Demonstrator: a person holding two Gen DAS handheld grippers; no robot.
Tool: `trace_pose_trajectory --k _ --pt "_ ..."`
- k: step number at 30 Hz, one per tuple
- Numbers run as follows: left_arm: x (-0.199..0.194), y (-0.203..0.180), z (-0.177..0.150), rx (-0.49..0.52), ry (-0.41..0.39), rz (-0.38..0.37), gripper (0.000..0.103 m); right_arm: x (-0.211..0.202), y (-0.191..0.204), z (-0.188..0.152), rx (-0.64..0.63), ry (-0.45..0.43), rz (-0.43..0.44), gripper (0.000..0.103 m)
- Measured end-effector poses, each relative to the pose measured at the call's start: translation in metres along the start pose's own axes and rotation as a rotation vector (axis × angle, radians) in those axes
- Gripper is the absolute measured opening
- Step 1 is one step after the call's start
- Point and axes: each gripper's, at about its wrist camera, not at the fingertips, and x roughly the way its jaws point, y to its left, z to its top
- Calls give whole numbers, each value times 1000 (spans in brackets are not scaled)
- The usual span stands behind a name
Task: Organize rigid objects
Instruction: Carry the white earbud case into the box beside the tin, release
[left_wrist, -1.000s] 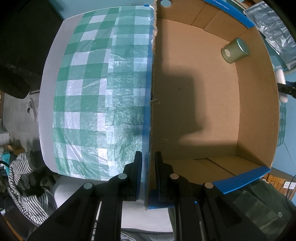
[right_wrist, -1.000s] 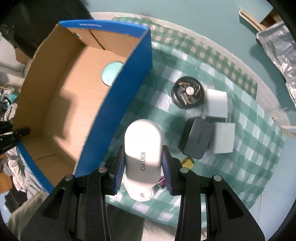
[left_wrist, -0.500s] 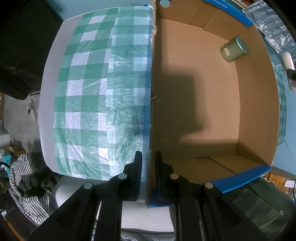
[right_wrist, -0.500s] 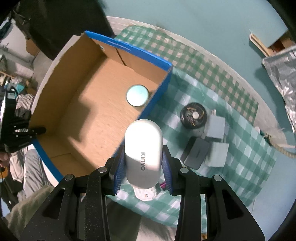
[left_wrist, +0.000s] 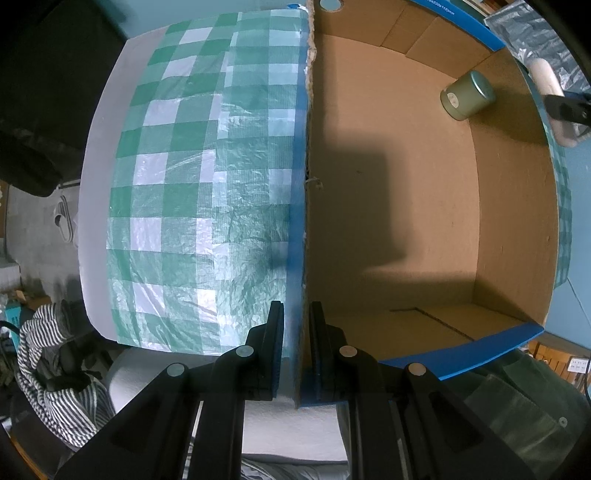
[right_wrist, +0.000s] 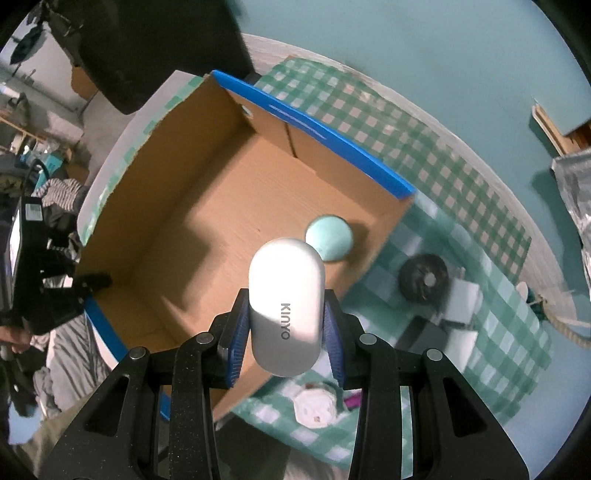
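From the left wrist camera I see the checked cloth (left_wrist: 207, 177) covering the bench (left_wrist: 99, 155) on the left. One cardboard box (left_wrist: 388, 184) stands on it, open at the top. My left claw (left_wrist: 295, 347) is closed on the box's left wall, one pad outside and one inside, near the corner closest to the camera. Inside the box I count one green cylindrical can (left_wrist: 467, 94), lying tilted in the far right corner. At the right edge of this view the other claw appears, carrying a white object above the box's right wall.

From the right wrist camera, the box (right_wrist: 207, 221) fills the left and centre, with the left claw (right_wrist: 74, 291) gripping its wall at the far left. The can (right_wrist: 328, 238) shows its round end face near the right wall. My right claw (right_wrist: 286, 332) is clamped on one white capsule-shaped device (right_wrist: 286, 299) marked KINYO. Both blue pads press its flanks. Its long axis runs along the fingers, the rounded end pointing away from the camera, down towards the box floor. The device hangs above the box, beside the right wall.

On the cloth to the right of the box I count one black round fan (right_wrist: 424, 278), two white blocks (right_wrist: 461, 299), one dark grey block (right_wrist: 424, 338) and one white plug-like item (right_wrist: 314, 406). This area is blurred, so finer detail cannot be read.
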Motion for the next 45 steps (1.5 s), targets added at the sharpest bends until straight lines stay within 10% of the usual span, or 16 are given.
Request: trace_pose_trajectory --k 23,45 --pt "0 2 3 -6 2 -5 13 77 19 22 -70 145 -11 36" --pt "4 3 7 -14 18 4 13 59 6 21 -63 107 -8 41"
